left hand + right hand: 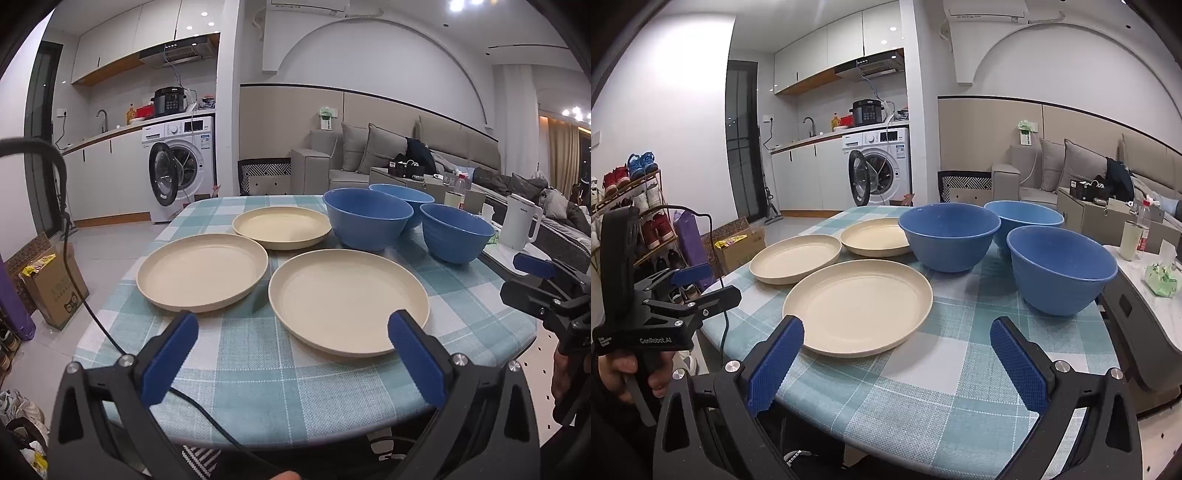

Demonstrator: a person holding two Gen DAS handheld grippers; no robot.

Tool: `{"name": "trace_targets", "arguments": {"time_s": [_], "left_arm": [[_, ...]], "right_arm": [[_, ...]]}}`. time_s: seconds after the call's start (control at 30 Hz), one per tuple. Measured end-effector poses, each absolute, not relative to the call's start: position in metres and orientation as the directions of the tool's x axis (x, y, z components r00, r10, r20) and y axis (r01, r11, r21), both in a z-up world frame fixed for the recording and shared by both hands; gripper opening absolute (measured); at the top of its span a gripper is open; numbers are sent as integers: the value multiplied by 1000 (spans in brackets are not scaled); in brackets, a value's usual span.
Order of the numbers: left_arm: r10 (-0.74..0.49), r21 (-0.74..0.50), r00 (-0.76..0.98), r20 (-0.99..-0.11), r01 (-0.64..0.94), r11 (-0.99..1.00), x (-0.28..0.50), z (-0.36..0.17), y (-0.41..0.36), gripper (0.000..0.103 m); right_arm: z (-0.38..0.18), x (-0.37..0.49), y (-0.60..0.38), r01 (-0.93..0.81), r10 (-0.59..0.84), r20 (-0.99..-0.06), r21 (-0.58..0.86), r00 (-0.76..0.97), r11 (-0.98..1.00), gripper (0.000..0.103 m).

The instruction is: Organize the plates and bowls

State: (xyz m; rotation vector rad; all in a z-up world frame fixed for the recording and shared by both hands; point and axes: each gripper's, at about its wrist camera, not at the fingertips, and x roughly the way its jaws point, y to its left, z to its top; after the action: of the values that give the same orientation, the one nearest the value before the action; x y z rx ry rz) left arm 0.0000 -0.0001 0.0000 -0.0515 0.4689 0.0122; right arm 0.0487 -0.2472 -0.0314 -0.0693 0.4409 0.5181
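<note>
Tabletop (923, 398): round, under a teal-and-white checked cloth. The cloth is soft and may bunch if you drag a dish across it, so lift. Its near edge is cut off by your own tools in both views.

Plates, three, cream: near plate (857, 306) closest to you at centre; left plate (202, 271) beside it; far plate (282, 227) behind, close to the bowls. All lie flat and separate, none stacked. They look like stiff, light, matte plastic or fibre, not fragile and not very slippery. Each has a low raised rim, and that rim is your only hold: pinch it from the side, one finger over and one under. The undersides are hidden, so whether they nest cleanly is a guess.

Bowls, three, blue: left bowl (949, 236), right bowl (1061, 267), rear bowl (1024, 216), clustered at the right, upright, apparently empty. They are probably light and rigid. Take the wall at the lip, one finger inside and one outside. The rear bowl is half hidden behind the other two; whether they touch cannot be told.

Left tongs (293, 356): spread wide, holding nothing, hovering over the near edge short of the near plate.

Right tongs (897, 363): likewise spread wide and holding nothing, just short of the near plate.

Cable (79, 291): black, trailing off the left tool; its lower run is out of sight.
</note>
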Motion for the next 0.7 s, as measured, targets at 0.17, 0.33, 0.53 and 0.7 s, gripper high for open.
{"name": "trace_targets", "arguments": {"time_s": [0.17, 0.33, 0.53, 0.7], "left_arm": [[-11, -61, 891, -454, -18, 998, 2, -1, 2, 103], [-3, -47, 893, -451, -20, 999, 2, 1, 1, 103], [-6, -47, 893, -449, -17, 999, -4, 2, -2, 103], [-9, -47, 892, -453, -13, 999, 1, -2, -2, 103]], "right_arm": [[-31, 49, -248, -489, 463, -423, 51, 779, 871, 103], [-29, 49, -247, -490, 466, -421, 59, 778, 870, 103], [-32, 50, -256, -471, 455, -420, 72, 785, 879, 103], [-31, 52, -257, -464, 451, -424, 81, 785, 882, 103]]}}
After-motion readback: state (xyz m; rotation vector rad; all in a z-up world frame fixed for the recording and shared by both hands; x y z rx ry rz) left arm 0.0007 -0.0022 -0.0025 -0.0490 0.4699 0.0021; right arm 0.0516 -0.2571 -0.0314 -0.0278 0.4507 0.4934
